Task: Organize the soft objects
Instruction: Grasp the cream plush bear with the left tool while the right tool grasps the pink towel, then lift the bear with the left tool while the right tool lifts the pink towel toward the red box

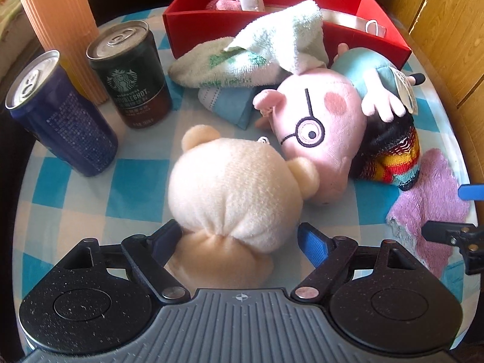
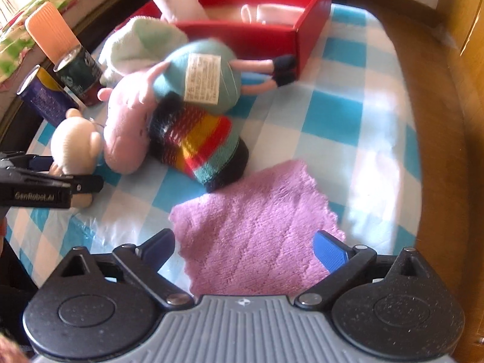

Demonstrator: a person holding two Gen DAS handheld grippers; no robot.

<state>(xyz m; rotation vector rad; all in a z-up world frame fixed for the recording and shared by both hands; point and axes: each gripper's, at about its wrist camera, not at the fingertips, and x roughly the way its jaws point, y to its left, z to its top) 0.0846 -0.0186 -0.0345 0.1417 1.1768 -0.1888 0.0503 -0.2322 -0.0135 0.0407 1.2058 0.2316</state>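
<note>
The dark can (image 1: pixel 131 74) reads "STARBUCKS DOUBLESHOT"; left gripper (image 2: pixel 39 195) reads "GenRobot.AI".

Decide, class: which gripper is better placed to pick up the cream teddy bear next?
Left. The left gripper is open astride the cream teddy bear; the right gripper hangs over the purple cloth.

Two drink cans, a dark green one (image 1: pixel 130 74) and a blue one (image 1: pixel 60 115), are standing beside a ribbed orange cylinder (image 1: pixel 60 27) on the checked bench (image 1: pixel 90 187).

Bright daylight washes out the checked tablecloth (image 2: pixel 357 139) toward three o'clock in the softly blurred right-wrist view, while fisheye bending curves both pictures' edges.
</note>
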